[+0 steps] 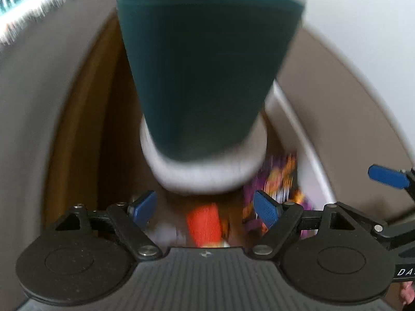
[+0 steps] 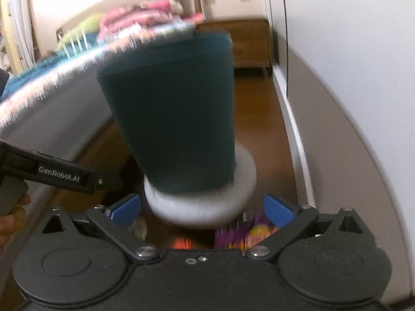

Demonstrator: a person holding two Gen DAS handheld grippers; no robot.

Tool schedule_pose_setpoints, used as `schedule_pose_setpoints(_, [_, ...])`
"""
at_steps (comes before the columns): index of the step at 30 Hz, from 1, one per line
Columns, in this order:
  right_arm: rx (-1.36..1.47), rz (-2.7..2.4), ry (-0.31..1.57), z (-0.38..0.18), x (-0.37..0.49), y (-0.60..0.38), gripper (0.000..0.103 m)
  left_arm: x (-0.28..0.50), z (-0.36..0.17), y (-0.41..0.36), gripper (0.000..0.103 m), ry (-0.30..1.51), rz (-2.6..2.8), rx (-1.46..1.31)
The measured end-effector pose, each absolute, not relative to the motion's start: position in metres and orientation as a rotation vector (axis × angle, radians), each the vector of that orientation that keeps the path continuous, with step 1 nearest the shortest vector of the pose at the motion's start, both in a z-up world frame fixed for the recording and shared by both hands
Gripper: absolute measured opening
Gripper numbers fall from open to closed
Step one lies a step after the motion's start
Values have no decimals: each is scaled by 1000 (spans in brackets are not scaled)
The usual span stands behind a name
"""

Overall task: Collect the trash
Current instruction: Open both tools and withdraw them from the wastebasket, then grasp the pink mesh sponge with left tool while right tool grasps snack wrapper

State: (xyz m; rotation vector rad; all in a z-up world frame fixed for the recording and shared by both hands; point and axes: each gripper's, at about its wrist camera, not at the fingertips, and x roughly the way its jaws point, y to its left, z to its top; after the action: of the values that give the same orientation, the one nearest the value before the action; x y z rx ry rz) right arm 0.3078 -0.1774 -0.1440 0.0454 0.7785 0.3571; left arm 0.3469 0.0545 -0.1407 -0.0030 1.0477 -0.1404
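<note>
Trash not yet collected, by my reading — orange scrap (image 1: 205, 226) and purple-orange wrapper (image 1: 275, 181) lie on the wood floor (image 2: 259, 119), below a teal bin (image 1: 205, 72) with a white rim (image 1: 205, 176). The bin appears tipped or inverted; blur hides how it is supported. Whether anything is inside it, I cannot tell.

Left tongs (image 1: 206, 208) — spread wide, holding nothing, just below the rim. Right tongs (image 2: 202, 211) — likewise spread and empty, rim near them; contact unclear. 2 pieces at least remain to gather.
</note>
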Motion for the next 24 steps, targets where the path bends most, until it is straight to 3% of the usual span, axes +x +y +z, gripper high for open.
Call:
schedule_pose_setpoints(13, [-63, 353, 992, -269, 258, -187, 101, 296, -309, 0, 82, 1437, -290, 152])
schedule_pose_setpoints(24, [-365, 564, 1222, -370, 221, -146, 91, 266, -391, -14, 82, 1593, -361, 193])
